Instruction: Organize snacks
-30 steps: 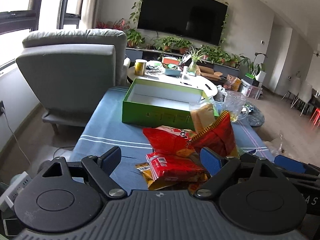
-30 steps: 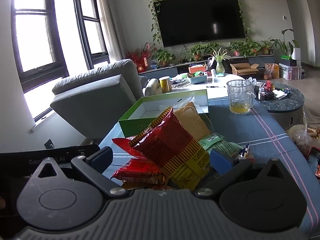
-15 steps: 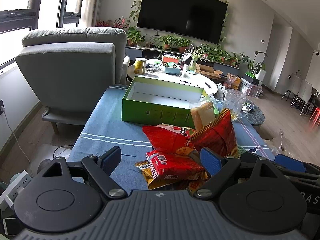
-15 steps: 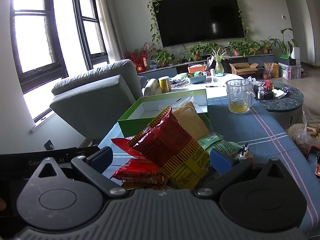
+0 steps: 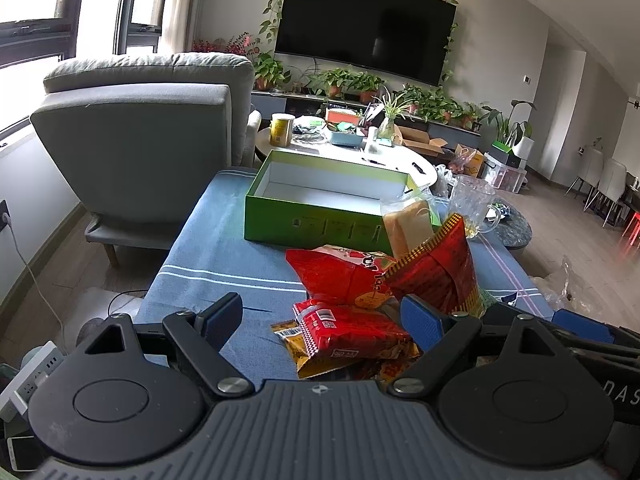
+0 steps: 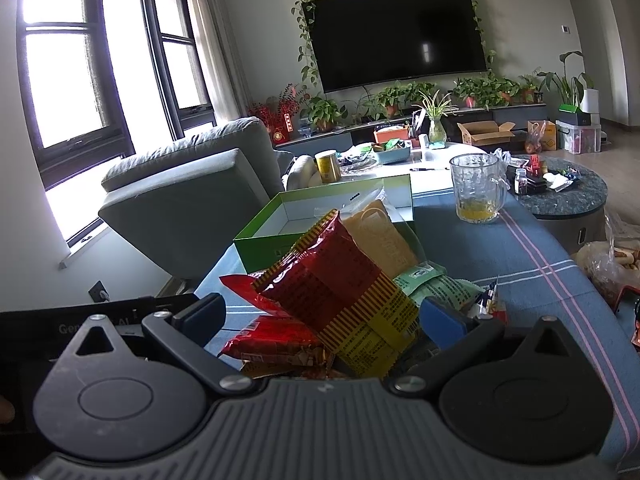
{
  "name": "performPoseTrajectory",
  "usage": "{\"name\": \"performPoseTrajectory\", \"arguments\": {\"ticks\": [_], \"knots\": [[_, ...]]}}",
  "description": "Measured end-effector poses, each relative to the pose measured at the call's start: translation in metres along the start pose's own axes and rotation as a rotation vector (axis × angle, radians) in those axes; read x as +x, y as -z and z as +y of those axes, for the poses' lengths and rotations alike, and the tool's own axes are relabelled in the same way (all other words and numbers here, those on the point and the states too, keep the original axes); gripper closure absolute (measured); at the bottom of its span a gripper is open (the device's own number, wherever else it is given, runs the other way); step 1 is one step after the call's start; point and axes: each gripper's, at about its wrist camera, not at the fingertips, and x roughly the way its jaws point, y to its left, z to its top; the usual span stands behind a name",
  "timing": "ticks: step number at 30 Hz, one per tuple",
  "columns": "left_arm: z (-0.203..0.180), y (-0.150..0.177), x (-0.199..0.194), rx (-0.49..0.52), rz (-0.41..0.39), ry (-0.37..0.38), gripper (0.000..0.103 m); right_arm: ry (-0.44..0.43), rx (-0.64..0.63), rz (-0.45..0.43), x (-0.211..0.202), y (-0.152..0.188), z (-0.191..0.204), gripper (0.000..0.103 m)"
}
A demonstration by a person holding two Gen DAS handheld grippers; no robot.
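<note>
A pile of snack packets lies on the blue tablecloth [image 5: 224, 256]. In the left wrist view a flat red packet [image 5: 348, 330] lies nearest, a red bag [image 5: 340, 276] behind it, and a red-and-yellow striped bag [image 5: 436, 268] stands tilted. A clear bread bag [image 5: 408, 224] leans by the open green box [image 5: 320, 222], which is empty. My left gripper [image 5: 322, 316] is open around the flat red packet. In the right wrist view my right gripper [image 6: 322, 316] is open around the striped bag [image 6: 340, 292]. A green packet [image 6: 436, 284] lies behind the right finger.
A glass mug [image 6: 476, 188] with a little yellow liquid stands at the table's far right. A grey armchair [image 5: 140, 136] stands left of the table. A cluttered white round table [image 5: 360, 152] stands beyond the box. A plastic bag [image 6: 608, 260] lies at right.
Both views have drawn slightly back from the pile. The packets and the box have not moved. Both grippers stay open.
</note>
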Motion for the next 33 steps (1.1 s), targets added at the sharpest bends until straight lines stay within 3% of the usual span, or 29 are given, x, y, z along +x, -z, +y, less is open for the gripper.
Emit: {"name": "performPoseTrajectory", "arguments": {"ticks": [20,27,33], "knots": [[-0.002,-0.001,0.010,0.008,-0.002,-0.007,0.021,0.017,0.075,0.038,0.010,0.002,-0.021,0.030],[-0.018,-0.012,0.015,0.078,-0.073,0.007,0.022,-0.037,0.201,0.112,0.023,0.006,-0.045,0.030],[-0.038,-0.021,0.032,0.127,-0.068,0.052,0.022,-0.072,0.360,0.201,0.036,0.012,-0.069,0.030]]}}
